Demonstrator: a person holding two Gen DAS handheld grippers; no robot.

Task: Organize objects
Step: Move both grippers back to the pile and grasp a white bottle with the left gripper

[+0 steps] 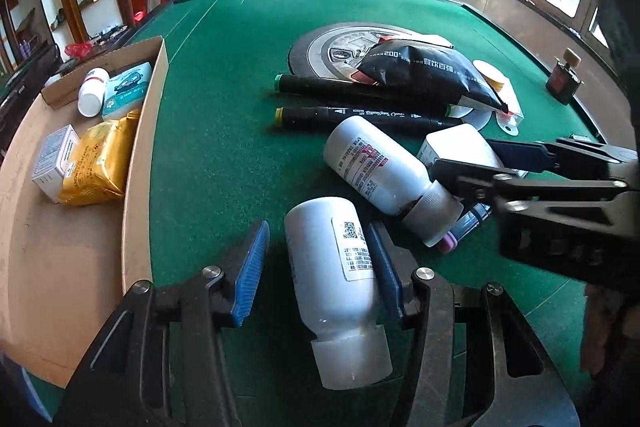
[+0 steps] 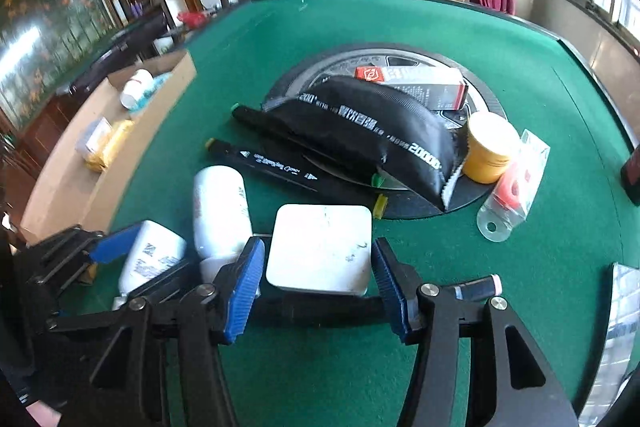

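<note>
My left gripper (image 1: 320, 259) is open around a white bottle (image 1: 332, 275) lying on the green table; its right pad touches the bottle, the left pad stands apart. My right gripper (image 2: 320, 275) is open with a white square box (image 2: 320, 251) between its pads, small gaps on both sides. It also shows in the left wrist view (image 1: 484, 159) beside that box (image 1: 460, 147). A second white bottle (image 1: 384, 167) lies between the two. A cardboard tray (image 1: 144, 131) at the left holds a gold pouch (image 1: 100, 163), small boxes and a white bottle (image 1: 92, 91).
Two black markers (image 1: 360, 115), a black pouch (image 1: 432, 71), a red-and-grey box (image 2: 412, 83), a yellow jar (image 2: 488, 147) and a clear packet (image 2: 512, 183) lie near the round centre plate (image 1: 320, 51). A small dark bottle (image 1: 564, 75) stands at the right edge.
</note>
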